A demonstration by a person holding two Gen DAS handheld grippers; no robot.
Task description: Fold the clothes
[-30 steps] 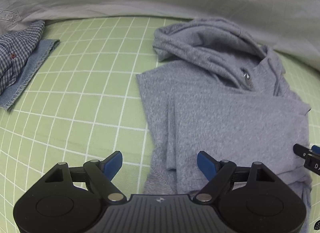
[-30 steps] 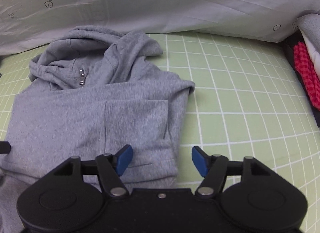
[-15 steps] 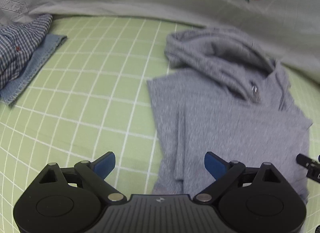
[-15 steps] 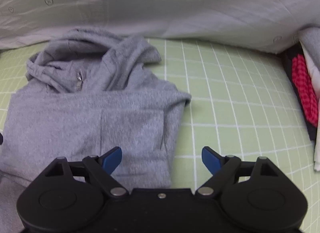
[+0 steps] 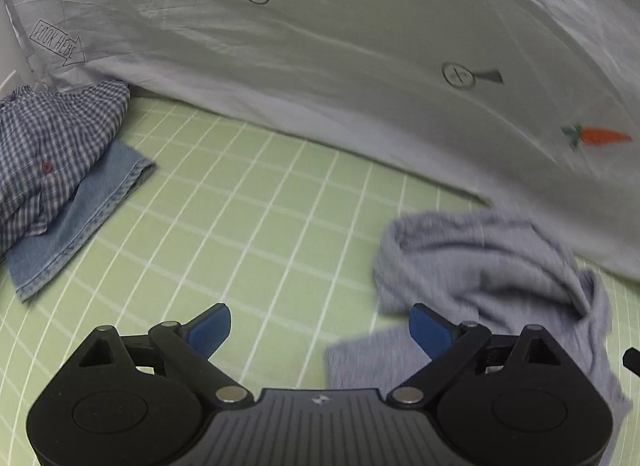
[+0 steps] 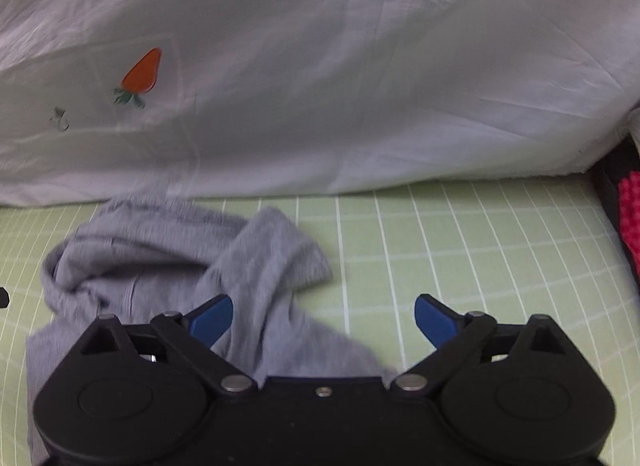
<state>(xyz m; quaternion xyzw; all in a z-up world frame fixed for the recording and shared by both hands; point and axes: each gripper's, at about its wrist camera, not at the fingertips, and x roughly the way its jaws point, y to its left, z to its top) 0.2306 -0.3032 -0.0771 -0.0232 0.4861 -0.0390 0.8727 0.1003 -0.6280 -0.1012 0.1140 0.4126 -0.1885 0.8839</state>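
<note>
A grey hoodie (image 5: 492,266) lies partly folded on the green grid mat (image 5: 248,225), hood towards the back. In the left wrist view it is at the lower right, partly behind my left gripper (image 5: 320,330), which is open and empty above the mat, left of the hoodie. In the right wrist view the hoodie (image 6: 168,250) is at the lower left. My right gripper (image 6: 324,318) is open and empty over the hoodie's right edge. Most of the hoodie's body is hidden below both grippers.
A white sheet (image 5: 320,65) with a carrot print (image 6: 142,75) rises behind the mat. A blue checked shirt (image 5: 44,145) on a denim piece (image 5: 80,217) lies at the far left. Red-and-black clothing (image 6: 628,217) sits at the far right edge.
Both grippers have tilted up and drawn back, so the hoodie has slid down in both views and more of the white sheet shows. Both stay open and empty.
</note>
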